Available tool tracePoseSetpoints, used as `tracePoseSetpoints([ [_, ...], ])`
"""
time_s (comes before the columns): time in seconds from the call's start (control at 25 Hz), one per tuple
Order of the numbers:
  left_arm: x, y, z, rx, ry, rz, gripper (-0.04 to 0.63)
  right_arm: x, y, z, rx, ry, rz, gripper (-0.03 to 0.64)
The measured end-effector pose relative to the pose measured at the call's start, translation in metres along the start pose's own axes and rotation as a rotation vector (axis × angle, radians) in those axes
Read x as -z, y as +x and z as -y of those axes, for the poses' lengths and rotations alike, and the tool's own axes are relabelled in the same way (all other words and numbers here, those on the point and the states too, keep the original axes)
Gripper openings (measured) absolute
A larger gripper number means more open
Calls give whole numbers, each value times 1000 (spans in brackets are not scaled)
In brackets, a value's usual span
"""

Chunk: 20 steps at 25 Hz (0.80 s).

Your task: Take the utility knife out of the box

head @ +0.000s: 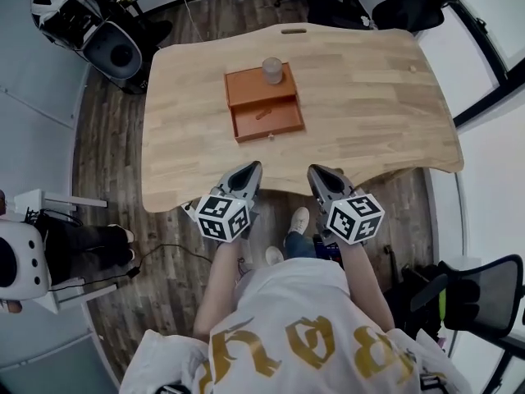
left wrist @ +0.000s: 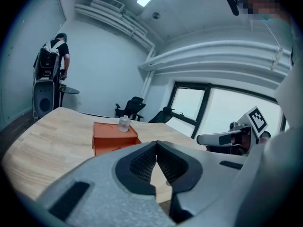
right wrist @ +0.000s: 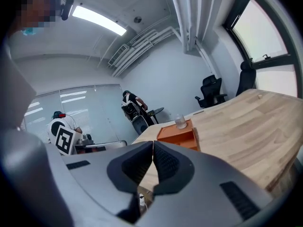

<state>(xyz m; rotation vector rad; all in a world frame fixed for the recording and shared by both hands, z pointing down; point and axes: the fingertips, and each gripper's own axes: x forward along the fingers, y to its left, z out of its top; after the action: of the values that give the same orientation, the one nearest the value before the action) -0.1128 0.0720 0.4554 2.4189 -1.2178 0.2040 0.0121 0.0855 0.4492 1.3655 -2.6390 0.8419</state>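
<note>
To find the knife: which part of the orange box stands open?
The drawer, pulled out in front; the top behind it is closed, under a glass jar.

drawer contents: small brownish item [head: 262, 114] in the open drawer of the orange rectangular box [head: 262, 101], too small to identify in head view
box top: pale translucent container [head: 272, 70], type unclear
left gripper view: grey left tongs [left wrist: 156, 144] hide the drawer
right gripper view: grey right tongs [right wrist: 153, 143] hide the box's near corner, drawer inside unseen
</note>
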Motion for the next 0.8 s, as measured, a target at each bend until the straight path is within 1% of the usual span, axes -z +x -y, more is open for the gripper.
tracePoseSetpoints([
  [0.2, -38, 36, -30, -62, 5, 35, 11, -46, 39, 28, -34, -32, 14, 12],
  [0.32, -58, 53, -41, -93, 13, 52, 11, -63, 59, 44, -55, -46, 11, 12],
  [0.48, -68, 65, -49, -135, 24, 53, 11, -65, 80, 63, -71, -68, -44, 12],
  [0.6, -69, 69, -55, -166, 25, 49, 11, -70, 90, 72, -90, -68, -49, 12],
  [0.8, -71, 78, -61, -202, 2, 62, 11, -74, 98, 84, -112, -61, -60, 12],
])
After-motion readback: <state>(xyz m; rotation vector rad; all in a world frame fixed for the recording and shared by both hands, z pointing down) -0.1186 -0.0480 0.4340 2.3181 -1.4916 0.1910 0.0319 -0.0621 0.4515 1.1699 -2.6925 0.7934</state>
